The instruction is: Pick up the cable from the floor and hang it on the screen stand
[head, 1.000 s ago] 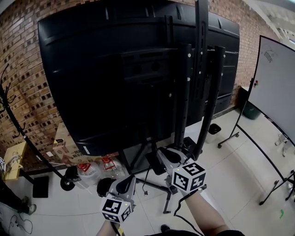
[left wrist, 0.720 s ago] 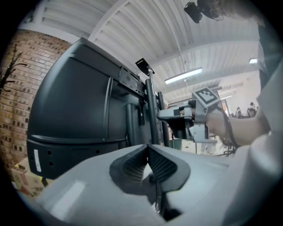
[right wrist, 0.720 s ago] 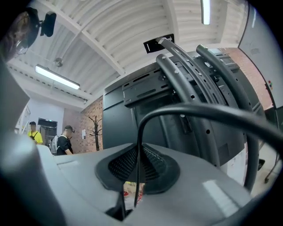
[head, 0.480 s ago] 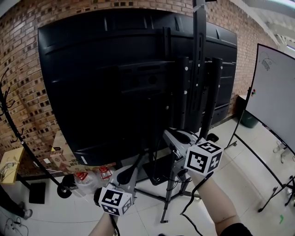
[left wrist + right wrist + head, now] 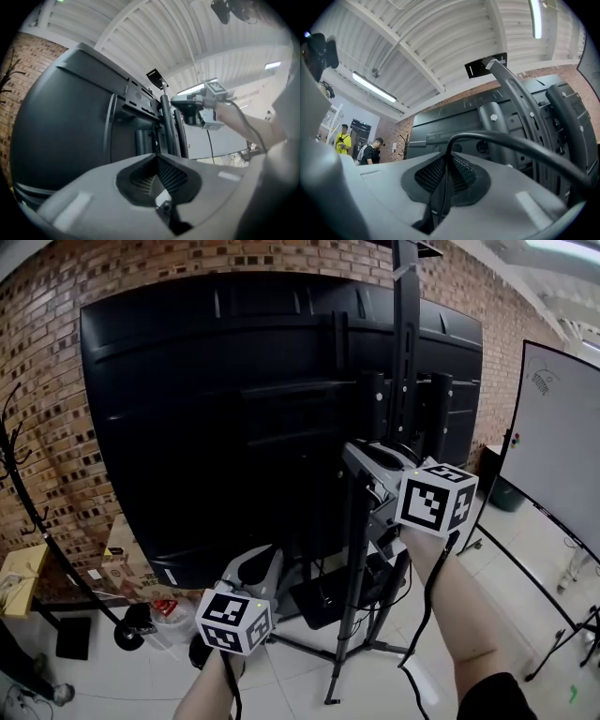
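The screen [image 5: 216, 399] fills the head view with its black back turned to the person. This leaves the screen stand [image 5: 406, 352] exposed from 12 down to 5 o'clock, a ready place to hang something. The right gripper [image 5: 361, 457] is held high, just right of centre and close against the stand, with its jaws clamped on the cable [image 5: 511, 143]. In the right gripper view the cable arcs out of the pads toward 3 o'clock. In the head view it droops beside the forearm [image 5: 459, 606] toward 5 o'clock. That height probably serves to loop it over the stand. The left gripper [image 5: 255, 570], at 7 o'clock, sits low with its jaws together and empty, apparently kept out of the way.
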Demonstrator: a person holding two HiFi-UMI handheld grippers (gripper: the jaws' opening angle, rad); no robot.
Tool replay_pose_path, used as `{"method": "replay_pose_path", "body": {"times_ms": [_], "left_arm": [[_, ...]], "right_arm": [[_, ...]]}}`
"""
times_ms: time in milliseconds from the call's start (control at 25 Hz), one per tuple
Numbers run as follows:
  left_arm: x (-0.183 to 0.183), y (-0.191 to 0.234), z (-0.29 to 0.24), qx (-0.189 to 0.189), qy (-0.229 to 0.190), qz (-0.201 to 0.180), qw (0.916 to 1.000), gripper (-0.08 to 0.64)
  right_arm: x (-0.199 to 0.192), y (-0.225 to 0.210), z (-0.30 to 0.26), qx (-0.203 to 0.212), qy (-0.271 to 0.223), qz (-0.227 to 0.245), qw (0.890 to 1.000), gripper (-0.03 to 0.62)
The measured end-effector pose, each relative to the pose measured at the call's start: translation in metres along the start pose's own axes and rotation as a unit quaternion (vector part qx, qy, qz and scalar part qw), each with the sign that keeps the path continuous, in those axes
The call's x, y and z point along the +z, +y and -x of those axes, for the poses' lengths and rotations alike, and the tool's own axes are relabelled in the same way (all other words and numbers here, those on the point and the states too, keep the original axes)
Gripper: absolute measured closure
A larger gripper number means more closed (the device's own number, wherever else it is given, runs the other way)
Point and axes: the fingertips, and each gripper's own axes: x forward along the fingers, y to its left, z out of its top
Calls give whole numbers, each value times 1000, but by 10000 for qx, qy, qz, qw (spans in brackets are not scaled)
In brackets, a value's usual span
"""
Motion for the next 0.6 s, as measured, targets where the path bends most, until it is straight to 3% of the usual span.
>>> {"method": "replay_pose_path", "body": {"times_ms": [160,320,600], "left_arm": [[24,-6,-19,-130,32,-219,9997,555],[55,-7,-35,8,-135,-653,9978,555],[108,-8,-57,-176,-376,-487,9979,555]], "right_arm": [[26,-8,-12,57,-52,184,9998,563],[52,-19,-18,3,-220,311,9993,563],[87,-20,-24,124,-393,530,9977,563]]}}
